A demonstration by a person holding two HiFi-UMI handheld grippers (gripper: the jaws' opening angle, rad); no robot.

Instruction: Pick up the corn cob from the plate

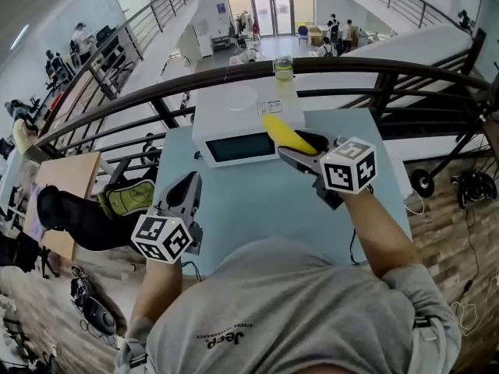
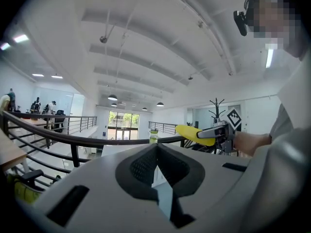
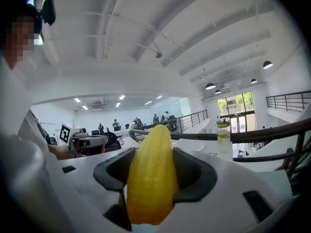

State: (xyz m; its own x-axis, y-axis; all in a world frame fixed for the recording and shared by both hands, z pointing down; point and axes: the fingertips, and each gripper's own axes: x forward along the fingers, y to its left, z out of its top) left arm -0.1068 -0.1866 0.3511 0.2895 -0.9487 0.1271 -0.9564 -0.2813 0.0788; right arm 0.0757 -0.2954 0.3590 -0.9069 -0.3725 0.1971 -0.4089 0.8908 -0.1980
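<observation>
Yellow and smooth-kernelled, the corn cob [image 1: 287, 135] was clear of the plate [image 1: 234, 97] and hung in the air just in front of the white microwave [image 1: 234, 142], over its right front corner. The right gripper [image 1: 296, 150] held it lengthwise, with the jaws set wide on the cob's thick lower half and the tip sticking out past the fingertips toward the microwave. Gripping it that far down probably kept it from pivoting.

The pale round plate sat on top of the microwave, toward its left side, with nothing on it. A capped bottle [image 1: 283, 68] stood behind the plate at the microwave's back right corner. Judging by how things lay, the pick-up itself was done, and all that was left was to carry the cob.

The left gripper [image 1: 190, 184] was at the microwave's front left, well away from the cob. Its jaws were together with nothing between them, and it seemed to be parked there to stay out of the way.

In front of the microwave, the light blue table [image 1: 257, 209] was bare, which gave the cob room to move toward the person or down. The tight spots were the microwave's front face, close to the cob's tip, and the dark railing [image 1: 156, 92] curving round behind the microwave. The table's left edge ran near the left gripper, so there was little margin on that side.
</observation>
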